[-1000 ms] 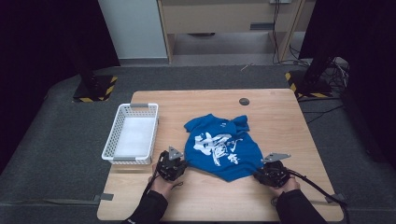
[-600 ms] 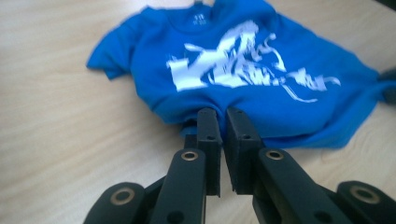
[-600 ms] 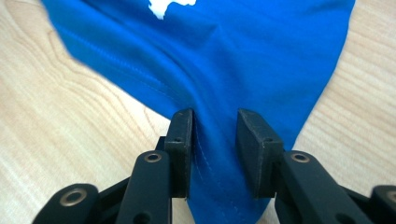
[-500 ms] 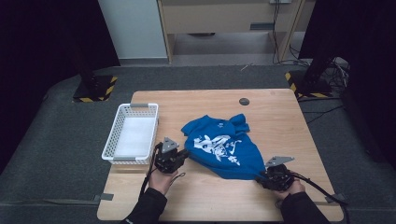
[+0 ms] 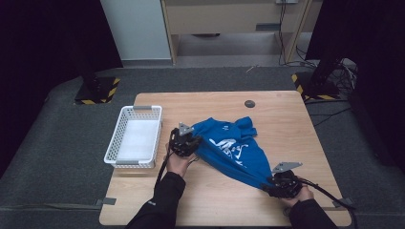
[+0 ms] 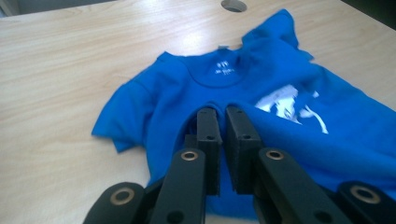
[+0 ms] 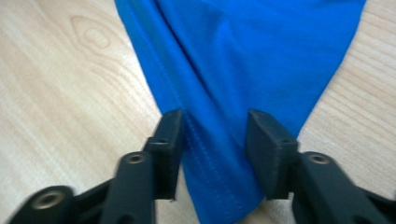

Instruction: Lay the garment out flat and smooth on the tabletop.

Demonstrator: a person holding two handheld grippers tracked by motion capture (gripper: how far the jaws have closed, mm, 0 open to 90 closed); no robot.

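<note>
Presently, the left gripper [image 6: 223, 122] is seen clamped on a fold of the blue T-shirt [image 5: 229, 145] at frame centre of the high view. The right gripper [image 7: 214, 140], lower right, has its jaws apart around the hem corner, unclamped. That corner should be pinched squarely before tensioning; the garment should be kept low over the table [image 5: 215, 200], beside the white basket [image 5: 136, 143].

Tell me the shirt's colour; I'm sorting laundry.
The shirt is blue with a white print, clearest in the left gripper view.

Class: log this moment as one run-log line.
left gripper: shut on blue T-shirt | right gripper: open, astride hem | white basket: left of shirt
</note>
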